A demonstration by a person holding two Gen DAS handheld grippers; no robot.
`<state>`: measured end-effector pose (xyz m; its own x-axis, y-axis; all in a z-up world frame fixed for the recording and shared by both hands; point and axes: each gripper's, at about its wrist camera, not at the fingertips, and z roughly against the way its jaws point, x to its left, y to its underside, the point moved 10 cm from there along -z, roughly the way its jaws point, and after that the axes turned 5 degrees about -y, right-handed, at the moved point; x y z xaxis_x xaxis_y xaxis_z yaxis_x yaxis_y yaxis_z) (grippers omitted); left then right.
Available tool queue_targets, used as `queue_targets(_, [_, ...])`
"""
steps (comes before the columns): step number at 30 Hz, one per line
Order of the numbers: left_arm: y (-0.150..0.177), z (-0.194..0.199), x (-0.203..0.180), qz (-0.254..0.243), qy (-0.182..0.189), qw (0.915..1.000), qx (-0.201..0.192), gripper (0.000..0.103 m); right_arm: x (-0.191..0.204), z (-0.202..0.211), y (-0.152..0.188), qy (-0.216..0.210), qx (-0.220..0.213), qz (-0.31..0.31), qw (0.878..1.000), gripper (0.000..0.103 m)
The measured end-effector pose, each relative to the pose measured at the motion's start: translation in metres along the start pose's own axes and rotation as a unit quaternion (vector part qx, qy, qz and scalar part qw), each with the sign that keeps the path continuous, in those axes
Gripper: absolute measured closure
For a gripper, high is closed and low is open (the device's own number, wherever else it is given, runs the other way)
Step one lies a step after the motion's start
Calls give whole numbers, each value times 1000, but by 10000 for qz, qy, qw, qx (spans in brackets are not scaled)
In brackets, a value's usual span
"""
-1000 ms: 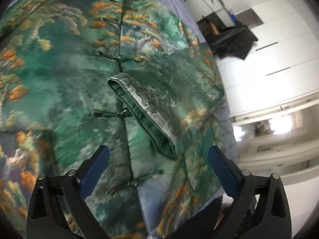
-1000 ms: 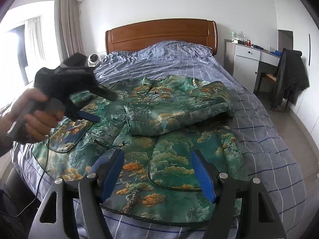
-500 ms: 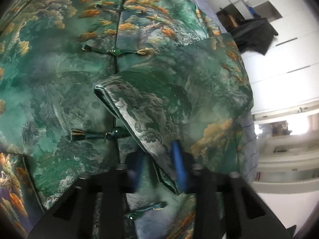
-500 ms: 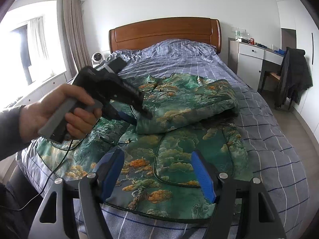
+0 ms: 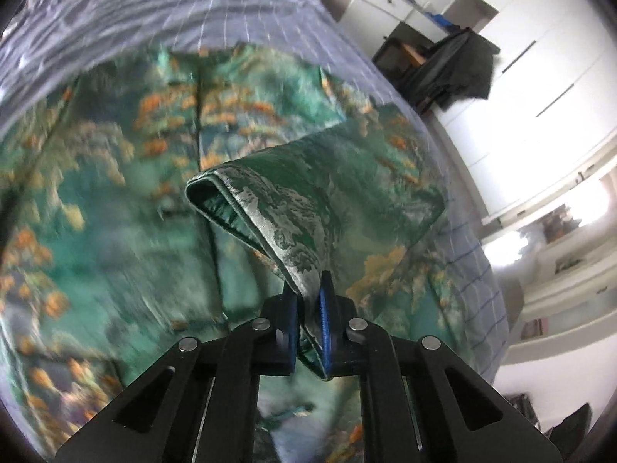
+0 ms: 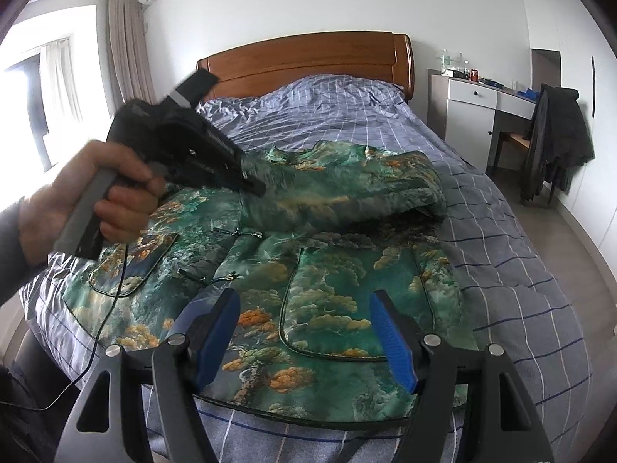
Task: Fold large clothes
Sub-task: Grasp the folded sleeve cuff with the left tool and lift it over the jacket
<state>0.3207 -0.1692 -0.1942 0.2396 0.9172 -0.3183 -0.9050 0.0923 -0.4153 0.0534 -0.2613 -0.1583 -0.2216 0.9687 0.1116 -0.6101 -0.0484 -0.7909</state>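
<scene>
While the blue pads (image 5: pixel 325 305) of the left gripper (image 5: pixel 308 310) were pressed tight together, the cuff of the sleeve (image 5: pixel 270 208) was pinched between them and was held up off the green jacket (image 6: pixel 308 270). The jacket was spread flat, front up, on the bed (image 6: pixel 501 231). The sleeve was laid across the chest, so one small fold looked started. The right gripper (image 6: pixel 306 332) was held above the bottom hem with its fingers wide apart, and nothing was held in them. The other sleeve could not be seen well. The body was not yet folded, so most of the job looked left to do.
</scene>
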Motion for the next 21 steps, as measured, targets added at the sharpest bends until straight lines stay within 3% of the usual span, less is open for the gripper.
queue_targets(5, [-35,7,13,-297,-313,9984,-361,97,-4,-1,0,62,31,41,10000,32])
queue_targets(12, [-76,3,54,-120,-739,9947,-706,97,-13,0,-10,113,18,-7,9999,32])
queue_targets(17, [-85,-31,95,226,-881,9943,-554,97,-39,-4,-38,162,-5,21,9999,32])
queue_targets(21, [-76,-50,109,397,-845,9946,-450,97,-82,-20,-78,292,-48,-8,9996,32])
